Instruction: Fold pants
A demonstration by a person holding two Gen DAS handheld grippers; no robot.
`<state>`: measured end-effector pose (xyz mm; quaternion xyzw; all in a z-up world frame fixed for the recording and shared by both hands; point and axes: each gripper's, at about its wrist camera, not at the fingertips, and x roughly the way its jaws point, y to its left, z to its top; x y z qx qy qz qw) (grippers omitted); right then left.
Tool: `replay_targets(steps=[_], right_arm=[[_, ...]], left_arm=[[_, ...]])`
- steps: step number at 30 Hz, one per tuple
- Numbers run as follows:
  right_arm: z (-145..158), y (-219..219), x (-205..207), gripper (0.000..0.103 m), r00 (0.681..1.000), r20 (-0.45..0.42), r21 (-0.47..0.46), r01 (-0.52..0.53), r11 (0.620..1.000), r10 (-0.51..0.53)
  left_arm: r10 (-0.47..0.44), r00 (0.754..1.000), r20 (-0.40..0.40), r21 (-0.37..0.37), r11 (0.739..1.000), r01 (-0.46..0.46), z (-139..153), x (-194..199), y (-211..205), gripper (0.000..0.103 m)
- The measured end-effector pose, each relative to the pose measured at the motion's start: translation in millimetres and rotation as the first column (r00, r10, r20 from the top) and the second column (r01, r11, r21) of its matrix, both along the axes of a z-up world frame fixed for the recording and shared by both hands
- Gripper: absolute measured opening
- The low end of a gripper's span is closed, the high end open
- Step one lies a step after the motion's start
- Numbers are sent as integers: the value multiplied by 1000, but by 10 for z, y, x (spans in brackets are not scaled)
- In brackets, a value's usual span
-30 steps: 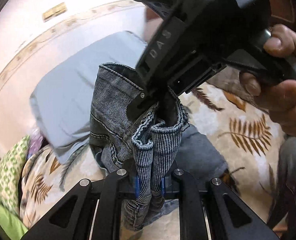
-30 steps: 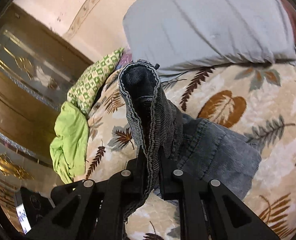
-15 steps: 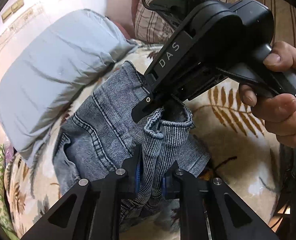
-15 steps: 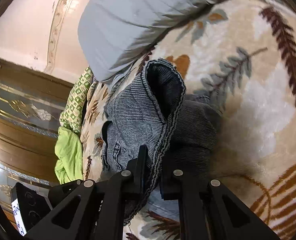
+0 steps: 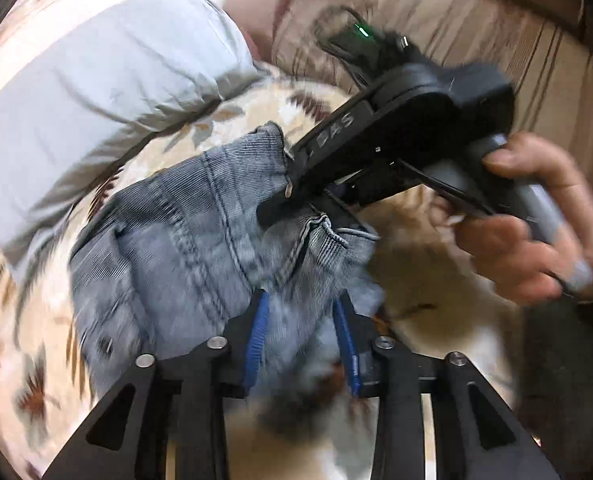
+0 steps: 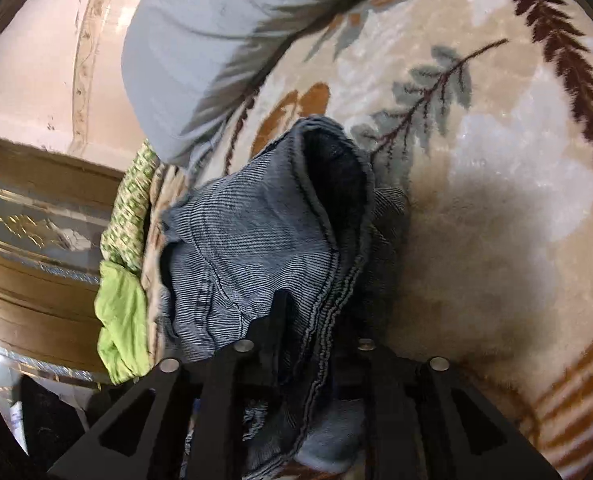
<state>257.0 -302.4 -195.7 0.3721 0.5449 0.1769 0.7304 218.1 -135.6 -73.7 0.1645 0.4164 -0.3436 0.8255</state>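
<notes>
Grey-blue denim pants point(image 5: 184, 240) lie bunched in a fold on the leaf-patterned bed cover point(image 6: 496, 160). My left gripper point(image 5: 301, 336) is opening; its blue pads point(image 5: 256, 332) stand apart, with loose denim between them. In the right wrist view the pants point(image 6: 248, 240) lie low on the cover, a hemmed edge running between the fingers of my right gripper point(image 6: 316, 332). Its jaws are opening too, and a dark gap shows beside the cloth. The right tool's black body point(image 5: 396, 128) reaches onto the far edge of the pants, held by a person's hand point(image 5: 528, 248).
A light grey pillow point(image 5: 96, 80) lies just beyond the pants. A striped cushion point(image 5: 496, 40) sits at the back right. Bright green cloth point(image 6: 120, 320) and a green patterned cloth point(image 6: 132, 200) lie at the bed's left edge, by wooden furniture point(image 6: 36, 240).
Both grippers came down with the pants, which went from hanging to lying on the cover. Both pairs of fingers have spread apart, loosening the denim.
</notes>
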Motion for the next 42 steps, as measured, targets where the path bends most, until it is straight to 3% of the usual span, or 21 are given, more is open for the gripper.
replay_targets(steps=[1,2,3,4,6,8,9,11,12,14,16,19,23,25,27,29,30,32,34,39,42], right_arm=[[109,-34,-37,35,1000,14,-12,20,1000,-20],[281,-65,-101,50,998,54,-27,42,999,-40],[492,-98,-197,73,992,113,-41,66,997,-61],[689,-123,-310,82,982,168,-57,96,994,-85],[944,-127,-494,84,969,221,-89,128,988,-106],[1040,-68,-593,84,970,223,-116,127,985,-99],[1021,-43,-635,84,971,209,-140,144,980,-113],[912,-13,-606,84,978,171,-172,147,974,-117],[811,6,-569,84,983,137,-181,147,972,-123],[592,30,-479,84,989,73,-201,142,969,-130],[456,9,-447,84,989,49,-180,145,973,-138],[262,-38,-366,84,989,20,-132,151,980,-150],[26,-85,-265,80,990,-4,-79,138,987,-139],[-99,-54,-215,62,993,-31,-49,115,992,-117],[-210,-57,-190,54,990,-57,-26,127,992,-128],[-256,-72,-162,54,987,-62,0,145,989,-145],[-263,-55,-151,47,988,-59,5,140,990,-140],[-271,36,-124,26,994,-60,-18,91,996,-92],[-225,88,-159,23,994,-55,-50,96,994,-99],[175,275,-409,18,999,16,-114,41,993,-40],[324,453,-753,18,1000,22,-80,12,997,-11]], left_arm=[[6,1000,-7,-58,998,-6,155,-96,165,49],[18,1000,-6,-113,993,-19,296,-174,335,56],[48,999,-3,-157,986,-48,413,-226,510,71],[115,993,-2,-199,973,-113,545,-236,749,80],[221,974,-42,-253,941,-224,609,-170,1100,79],[364,923,-122,-298,874,-384,613,-2,1460,79],[427,890,-158,-314,833,-455,593,56,1607,79],[558,793,-245,-289,738,-609,466,225,1840,79],[577,761,-295,-281,709,-647,386,325,1896,78],[555,732,-396,-275,689,-671,184,540,1941,78],[492,686,-536,-280,663,-695,-110,765,1991,78],[444,632,-636,-275,635,-722,-459,1094,2006,77],[408,620,-670,-270,644,-716,-856,1301,1906,70],[347,584,-734,-304,601,-739,-1067,1373,1884,62],[328,564,-758,-311,578,-755,-1178,1457,1885,54],[352,568,-744,-305,578,-757,-1240,1489,1872,53],[367,571,-734,-303,575,-760,-1272,1475,1851,50],[399,584,-707,-289,591,-753,-1220,1411,1804,39],[394,595,-700,-304,589,-749,-1111,1310,1775,28],[413,587,-697,-322,551,-770,-705,665,1952,26],[446,579,-682,-329,520,-788,-492,89,2170,26]])
